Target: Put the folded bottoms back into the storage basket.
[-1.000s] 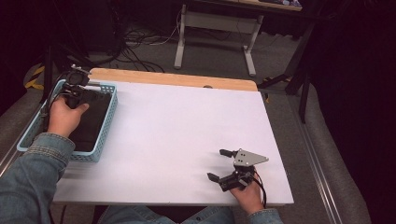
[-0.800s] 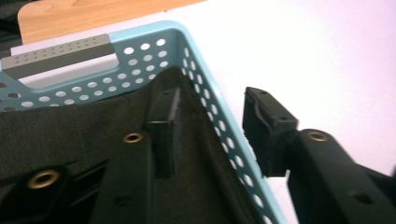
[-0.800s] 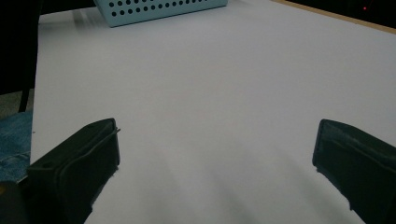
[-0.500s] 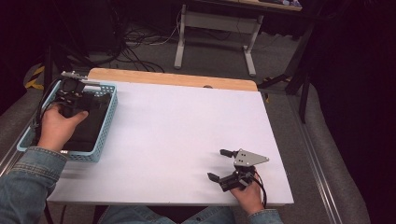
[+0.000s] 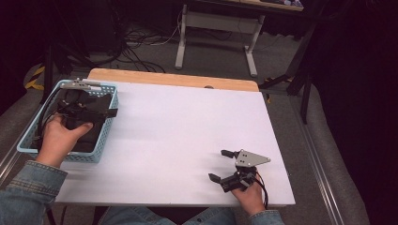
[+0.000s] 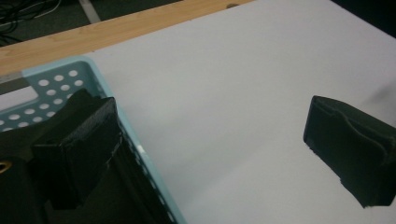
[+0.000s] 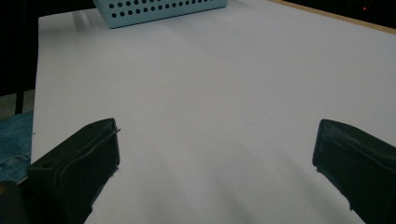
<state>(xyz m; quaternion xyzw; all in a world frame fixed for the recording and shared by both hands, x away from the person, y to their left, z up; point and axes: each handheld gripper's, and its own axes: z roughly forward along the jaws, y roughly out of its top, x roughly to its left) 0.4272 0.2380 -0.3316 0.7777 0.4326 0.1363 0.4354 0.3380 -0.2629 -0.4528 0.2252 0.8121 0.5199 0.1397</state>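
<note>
- Broadly, one white worktop (image 5: 183, 136) takes up most of the high view, with a single strip of bare wood (image 5: 173, 78) along its far edge.
- One light-blue perforated basket (image 5: 104, 136) stands on the worktop at the near left corner, its right wall running along beside the bare white surface; its inside looks dark, and what lies in it cannot be made out.
- Two forearms in denim sleeves come in from the bottom of the high view, one at each side, so two hands are counted, each holding one gripper.
- Over the basket, the left hand (image 5: 58, 140) carries the left gripper (image 5: 96, 112), which points toward the middle of the worktop.
- In the left gripper view its two black jaws have just been opening and stand wide apart with nothing between them; one jaw hangs over the basket's rim (image 6: 140, 154) and the other over the white surface.
- Well apart from the basket, the right hand (image 5: 248, 197) rests at the near right edge of the worktop with the right gripper (image 5: 221, 165), which bears one grey three-cornered plate (image 5: 251, 158) on top.
- Its two jaws are likewise spread wide with only bare worktop between them, and the basket (image 7: 159, 8) shows far off at the top of the right gripper view.
</note>
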